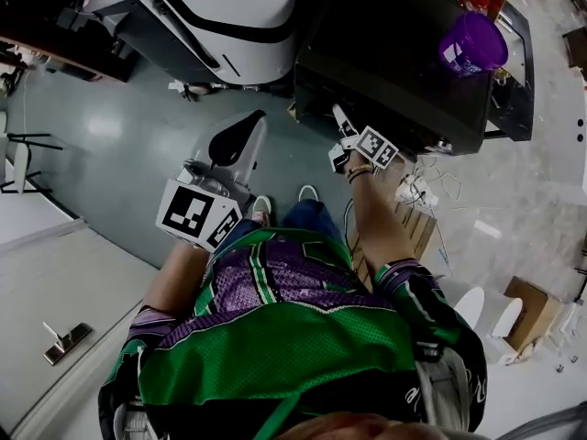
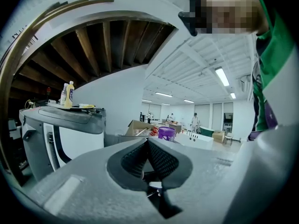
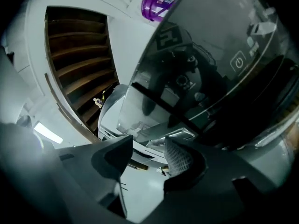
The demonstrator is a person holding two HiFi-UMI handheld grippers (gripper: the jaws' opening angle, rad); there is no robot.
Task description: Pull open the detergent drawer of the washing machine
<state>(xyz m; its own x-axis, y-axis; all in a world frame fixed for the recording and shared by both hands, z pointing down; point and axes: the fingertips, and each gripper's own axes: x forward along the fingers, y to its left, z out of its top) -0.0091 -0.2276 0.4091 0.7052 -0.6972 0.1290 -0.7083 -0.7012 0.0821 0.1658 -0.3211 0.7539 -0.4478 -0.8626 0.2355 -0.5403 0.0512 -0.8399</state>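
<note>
In the head view, the right gripper (image 1: 344,134) is held against the upper front edge of the dark washing machine (image 1: 394,62), at its left corner, where the detergent drawer sits. The drawer itself is hidden there by the gripper and its marker cube (image 1: 377,146). A purple cup (image 1: 472,42) is seen on top of the machine. The left gripper (image 1: 243,134) is held lower and well apart from the machine, over the grey floor (image 1: 110,145), with a white appliance (image 1: 229,12) beyond it.

In the left gripper view, the left gripper (image 2: 148,141) is seen clenched, its two ribbed pads pressed together with nothing between them. The white appliance (image 2: 60,134) is seen at the left with a yellow bottle (image 2: 69,94) on top, and the purple cup (image 2: 167,133) farther back.

In the right gripper view, the right gripper (image 3: 149,141) is seen released, its jaws standing apart and empty. Just beyond the fingertips (image 3: 180,157) a paler panel with a silvery lower edge, taken to be the detergent drawer (image 3: 159,132), is set in the glossy dark front of the washing machine (image 3: 219,41). Whether the pads touch it, or whether it has been drawn out at all, cannot be told. A power symbol (image 3: 238,62) is seen on the front
</note>
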